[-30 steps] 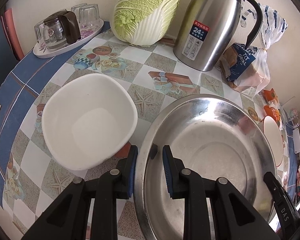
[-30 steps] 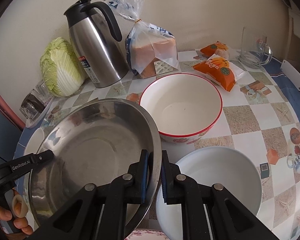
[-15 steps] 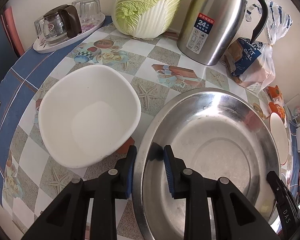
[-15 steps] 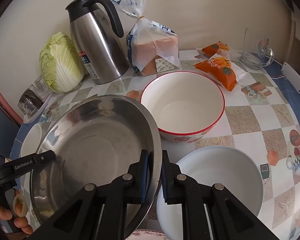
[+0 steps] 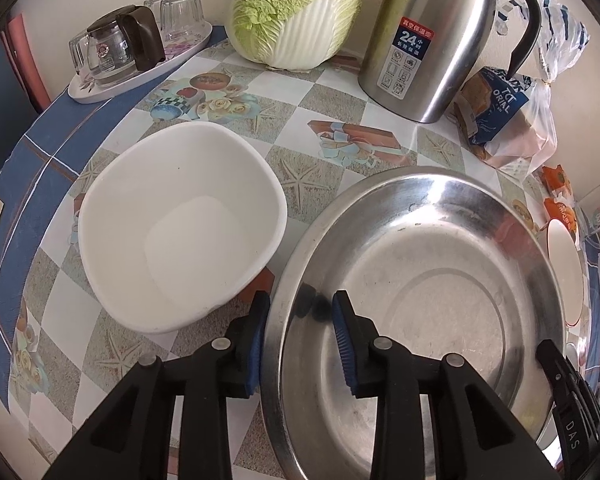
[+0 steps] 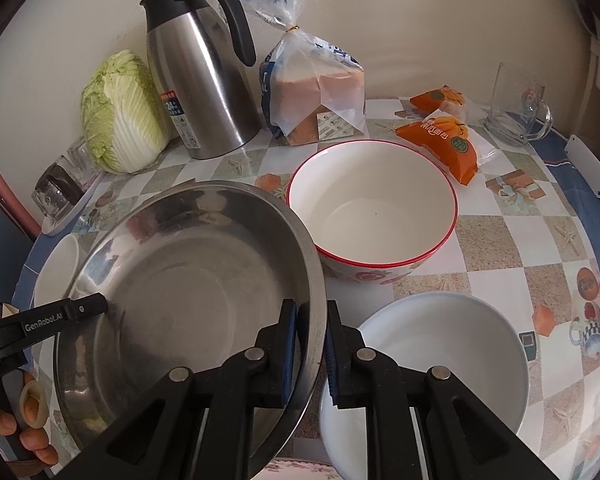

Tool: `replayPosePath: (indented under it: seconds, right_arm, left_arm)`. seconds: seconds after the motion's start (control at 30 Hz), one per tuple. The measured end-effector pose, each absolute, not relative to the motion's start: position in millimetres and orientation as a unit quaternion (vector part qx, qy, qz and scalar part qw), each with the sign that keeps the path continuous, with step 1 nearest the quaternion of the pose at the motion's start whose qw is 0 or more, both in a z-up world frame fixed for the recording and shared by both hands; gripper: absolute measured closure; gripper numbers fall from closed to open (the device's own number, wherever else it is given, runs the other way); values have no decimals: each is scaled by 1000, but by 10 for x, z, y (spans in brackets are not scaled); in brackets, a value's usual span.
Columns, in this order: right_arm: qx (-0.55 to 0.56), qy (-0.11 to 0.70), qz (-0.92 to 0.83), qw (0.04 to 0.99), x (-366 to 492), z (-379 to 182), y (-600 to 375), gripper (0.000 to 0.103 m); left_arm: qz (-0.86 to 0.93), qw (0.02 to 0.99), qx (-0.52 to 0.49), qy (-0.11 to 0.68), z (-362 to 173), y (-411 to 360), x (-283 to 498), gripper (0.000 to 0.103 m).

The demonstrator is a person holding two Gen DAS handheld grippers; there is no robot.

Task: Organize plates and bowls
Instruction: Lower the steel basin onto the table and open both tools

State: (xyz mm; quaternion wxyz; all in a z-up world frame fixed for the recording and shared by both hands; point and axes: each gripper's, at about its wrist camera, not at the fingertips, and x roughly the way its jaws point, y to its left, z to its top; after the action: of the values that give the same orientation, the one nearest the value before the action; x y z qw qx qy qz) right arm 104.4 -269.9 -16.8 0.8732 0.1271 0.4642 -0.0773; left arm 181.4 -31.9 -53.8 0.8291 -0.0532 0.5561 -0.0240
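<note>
Centrally, steel basin [image 5: 428, 292] on the tiled tabletop [image 5: 340, 116] — square white bowl [image 5: 180, 232] just beside one side, red-rimmed bowl [image 6: 374, 208] and round white bowl [image 6: 432, 364] beside the other. Left gripper [image 5: 300, 320] astride the rim, jaws opening, pads clear. Right gripper [image 6: 312, 344] clamped on the opposite rim.

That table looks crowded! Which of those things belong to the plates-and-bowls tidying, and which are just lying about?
Part of the job:
steel basin
red-rimmed bowl
white round bowl
white squarish bowl

Just lying about:
cabbage
thermos jug
bagged bread
orange snack packets
glass mug
tray of glasses
</note>
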Motion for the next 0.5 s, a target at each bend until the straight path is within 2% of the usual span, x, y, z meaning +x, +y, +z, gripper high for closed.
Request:
replayPosePath:
  seconds: [0.5]
  right_arm:
    - [108,458,-83,879,993,-37,-2696,87]
  left_arm:
    - [-36,848,-37,528,-200,-365,1713,58]
